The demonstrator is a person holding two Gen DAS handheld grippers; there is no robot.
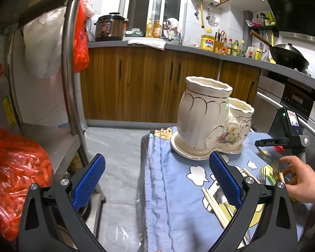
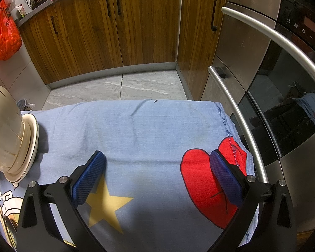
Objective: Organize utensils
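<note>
My left gripper (image 1: 157,180) hovers with fingers spread wide and nothing between them, past the left edge of the blue cartoon cloth (image 1: 174,189). The cream ceramic holder (image 1: 208,115) stands upright ahead. Chopsticks (image 1: 215,206) and forks (image 1: 276,169) lie behind its right finger, beside a bare hand (image 1: 302,180). My right gripper (image 2: 157,168), also wide open and empty, hangs over bare cloth (image 2: 136,130) near the oven (image 2: 283,84).

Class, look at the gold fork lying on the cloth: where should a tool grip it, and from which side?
Grip the gold fork on its handle, just below the tines, coming from above. It lies flat on the cloth among other utensils, and a bare hand hovers right beside it.
</note>
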